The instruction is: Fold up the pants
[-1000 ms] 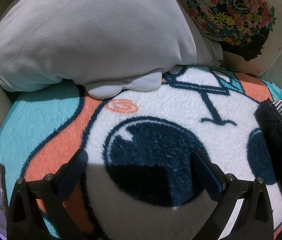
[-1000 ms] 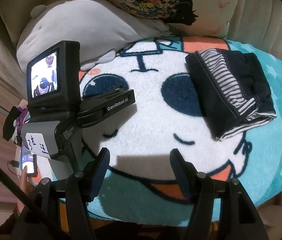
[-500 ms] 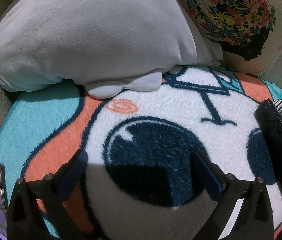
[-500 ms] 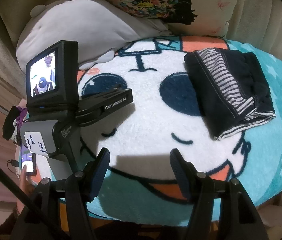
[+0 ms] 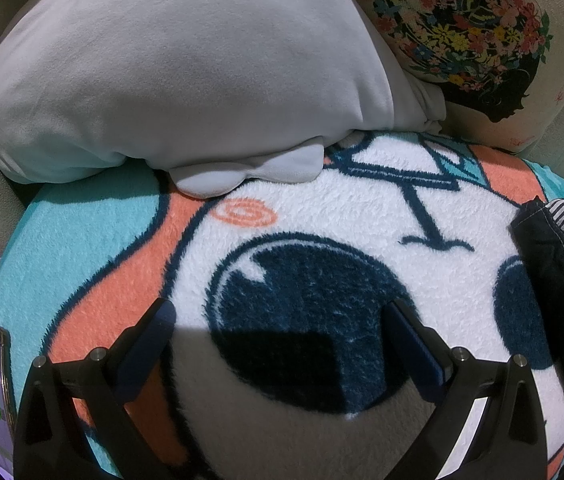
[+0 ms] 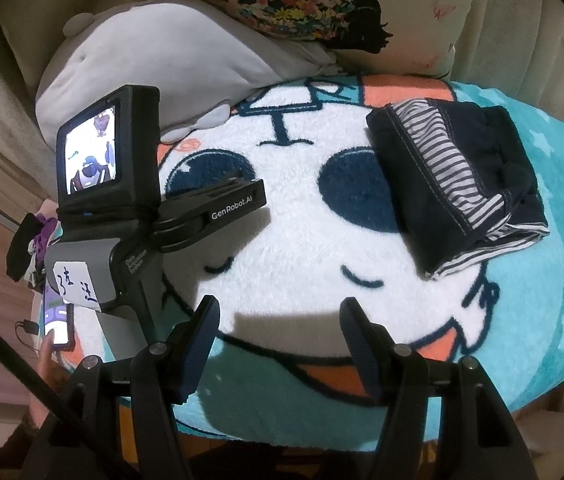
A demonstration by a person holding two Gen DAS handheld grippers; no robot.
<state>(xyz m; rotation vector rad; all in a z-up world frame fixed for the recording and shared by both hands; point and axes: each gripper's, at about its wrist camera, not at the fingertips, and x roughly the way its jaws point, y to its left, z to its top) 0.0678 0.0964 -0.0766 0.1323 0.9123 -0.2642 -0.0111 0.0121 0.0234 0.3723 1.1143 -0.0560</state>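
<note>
A: Pants (image 6: 456, 188) position?
B: Folded, lying on blanket (image 6: 294, 256), right side, over the cartoon eye.
A: Grippers?
B: Left gripper (image 5: 277, 322) spread, empty. Right gripper (image 6: 277, 320) spread, empty, well apart from pants.

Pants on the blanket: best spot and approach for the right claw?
Take the pants at the near corner, where striped layers fan open and overhang the blanket. Come low from the near side, one finger under the stack. Right claw is open and probably closer than the left claw.
</note>
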